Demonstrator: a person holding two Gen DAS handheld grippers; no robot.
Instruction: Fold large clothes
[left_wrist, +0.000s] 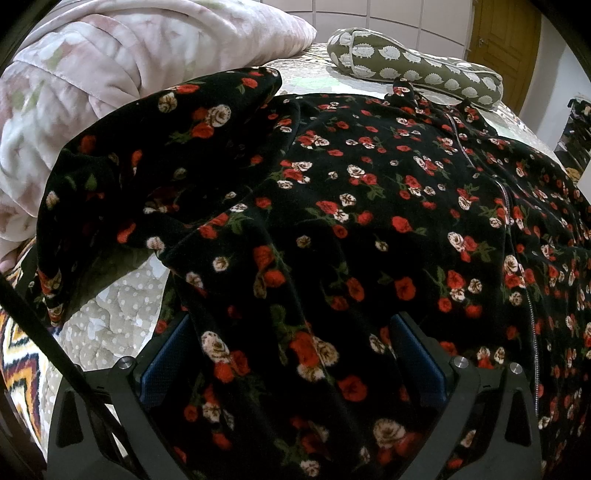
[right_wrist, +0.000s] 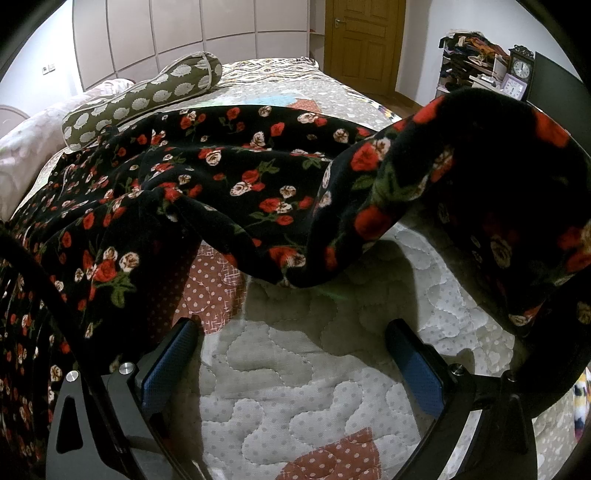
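The black floral garment (left_wrist: 369, 192), a zip-front robe or jacket, lies spread face-up across the quilted bed (right_wrist: 295, 387), its collar toward the far bolster pillow (left_wrist: 413, 70). The step in hand appears to be folding a side inward. To do it well, grip the edge through both layers, lift clear of the quilt, and carry it to the zip line without dragging.

Left tool (left_wrist: 291, 354): fingers spread, with the near hem bunched between them; not pinching. Right tool (right_wrist: 295, 350): fingers spread over bare quilt, empty; a raised sleeve (right_wrist: 480, 184) hangs above and right of it.
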